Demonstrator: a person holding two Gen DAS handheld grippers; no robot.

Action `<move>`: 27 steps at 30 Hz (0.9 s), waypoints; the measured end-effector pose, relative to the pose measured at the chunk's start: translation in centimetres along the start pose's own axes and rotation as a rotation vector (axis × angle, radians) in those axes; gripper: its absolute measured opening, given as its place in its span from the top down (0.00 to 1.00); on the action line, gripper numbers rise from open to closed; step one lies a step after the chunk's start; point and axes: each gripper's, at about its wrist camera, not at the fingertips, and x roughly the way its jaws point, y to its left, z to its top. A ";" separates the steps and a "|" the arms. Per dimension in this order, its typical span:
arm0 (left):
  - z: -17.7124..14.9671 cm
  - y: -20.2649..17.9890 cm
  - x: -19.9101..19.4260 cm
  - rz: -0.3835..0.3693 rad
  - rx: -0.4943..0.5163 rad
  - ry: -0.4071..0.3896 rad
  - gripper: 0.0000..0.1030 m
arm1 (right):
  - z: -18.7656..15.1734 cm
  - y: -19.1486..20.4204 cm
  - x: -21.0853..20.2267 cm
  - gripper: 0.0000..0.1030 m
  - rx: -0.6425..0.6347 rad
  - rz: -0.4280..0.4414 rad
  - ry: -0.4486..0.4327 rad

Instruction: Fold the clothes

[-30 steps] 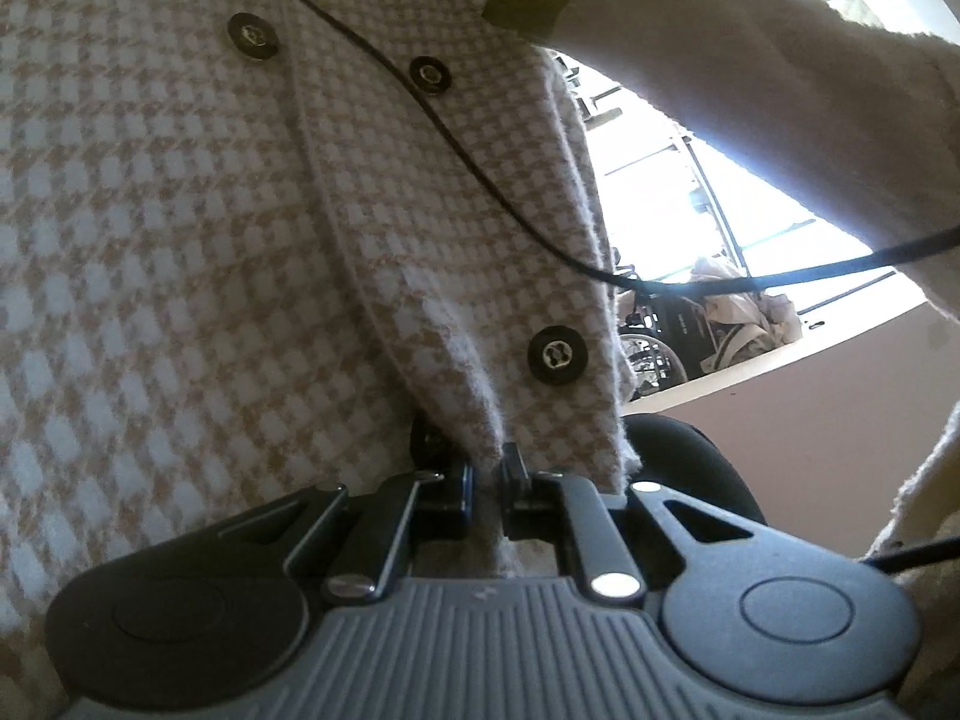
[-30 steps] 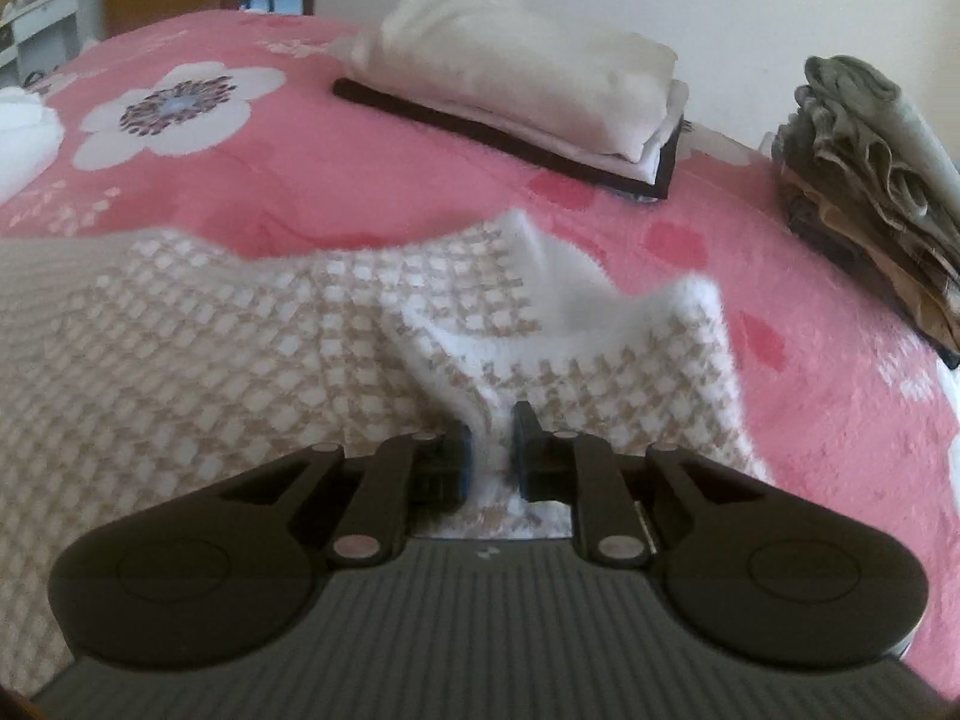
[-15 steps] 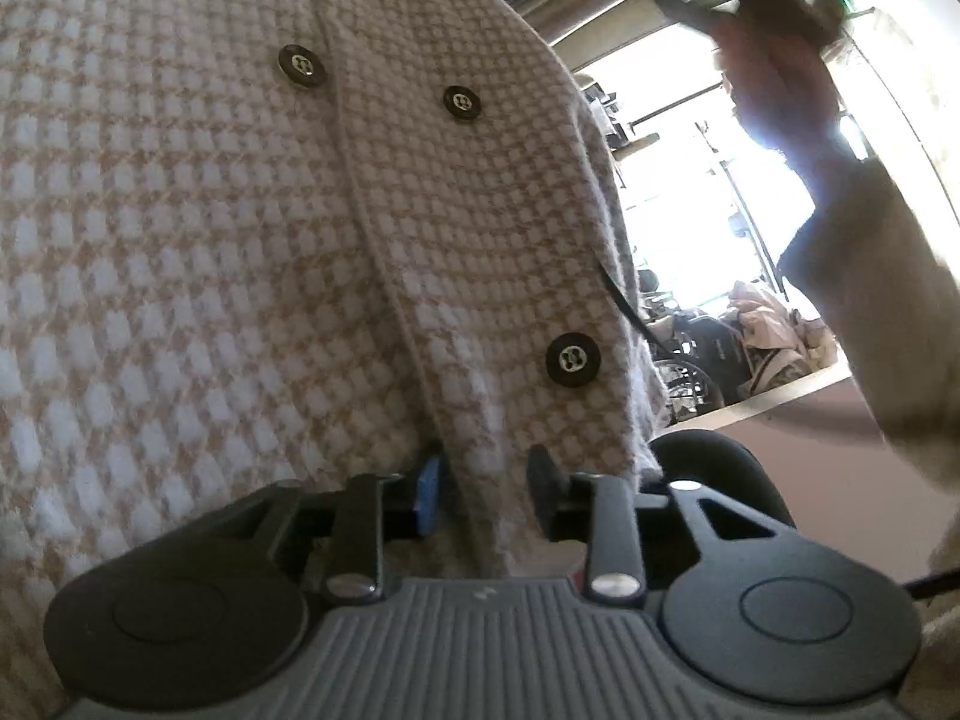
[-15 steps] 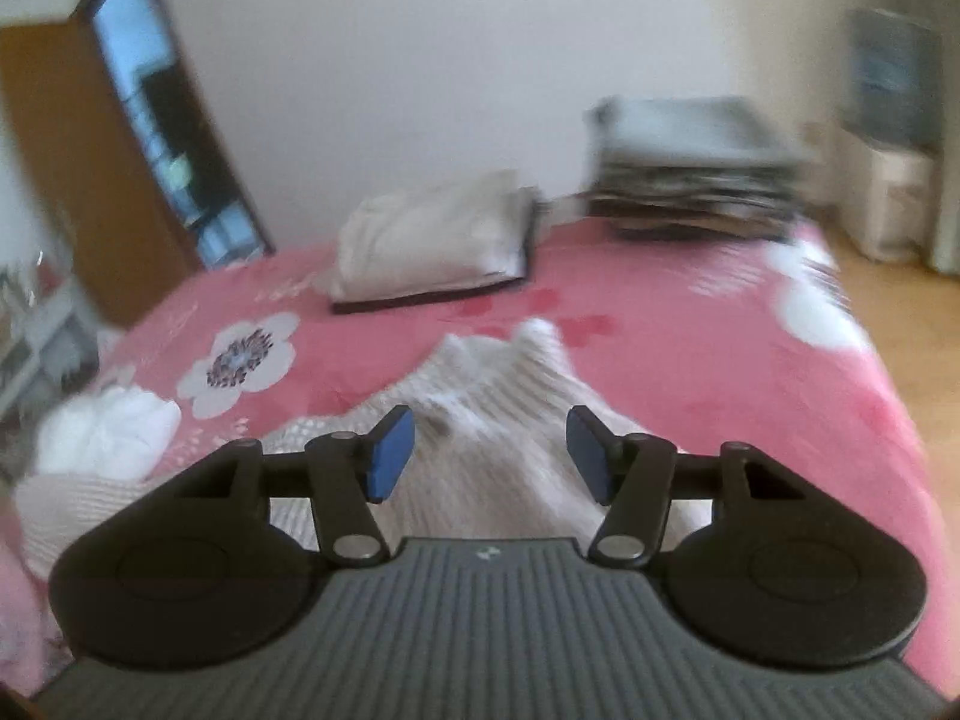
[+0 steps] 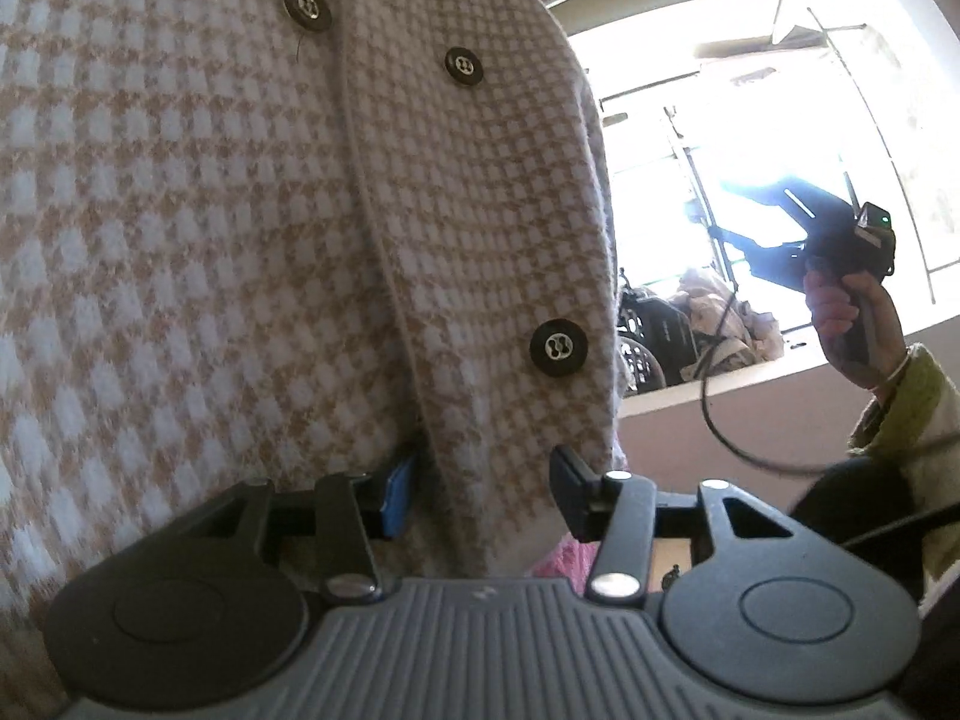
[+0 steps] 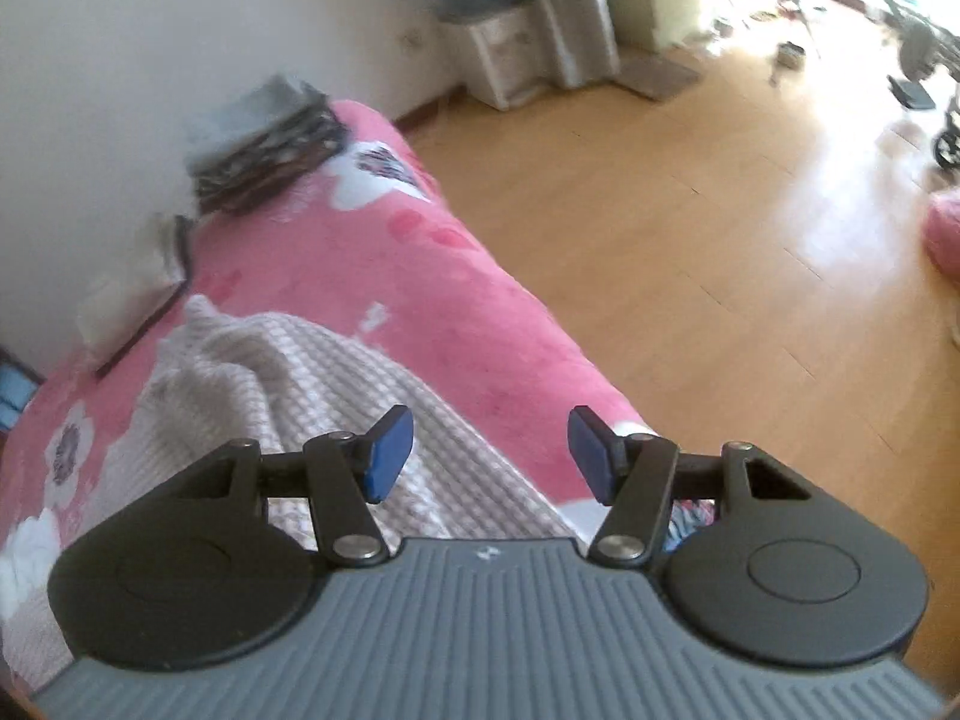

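A beige-and-white houndstooth cardigan [image 5: 210,210] with dark buttons [image 5: 558,347] fills the left wrist view, lifted close to the camera. Its buttoned front edge hangs between the jaws of my left gripper [image 5: 480,489], which are opening; the right pad stands clear of the cloth. My right gripper [image 6: 489,456] is open with nothing between its fingers, raised over the bed's edge. Below it, the rest of the cardigan [image 6: 300,372] lies crumpled on the pink flowered blanket [image 6: 420,276]. In the left wrist view a hand [image 5: 840,318] grips a gripper handle against the bright window.
Two stacks of folded clothes sit at the bed's far side by the wall: a dark one [image 6: 264,138] and a pale one [image 6: 132,294]. A wooden floor [image 6: 660,210] stretches to the right of the bed. White drawers [image 6: 510,54] stand by the wall.
Both grippers were shut on the cardigan and have opened. The right gripper let go of the collar, rose and swung away toward the bed's edge. The left stayed by the button edge.
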 end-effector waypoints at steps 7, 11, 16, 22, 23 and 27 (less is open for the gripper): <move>0.3 0.0 -0.1 0.011 -0.008 0.021 0.53 | -4.9 -1.4 1.5 0.45 0.073 -0.009 0.171; 0.2 -0.3 0.1 0.036 -0.010 0.016 0.54 | -8.7 -3.3 4.9 0.45 0.072 -0.021 0.240; 0.2 -1.5 0.4 0.107 -0.059 0.000 0.54 | -9.1 -7.1 10.2 0.44 -0.103 -0.095 0.216; 0.2 -2.8 0.9 0.203 -0.112 -0.021 0.54 | -10.6 -10.4 10.7 0.43 -0.050 0.139 0.241; 0.2 -3.1 1.0 0.220 -0.110 -0.023 0.54 | -11.2 -10.6 10.1 0.45 -0.040 0.157 0.233; -0.3 -3.8 1.0 0.264 -0.117 -0.039 0.54 | -12.8 -12.8 8.2 0.47 0.085 0.251 0.182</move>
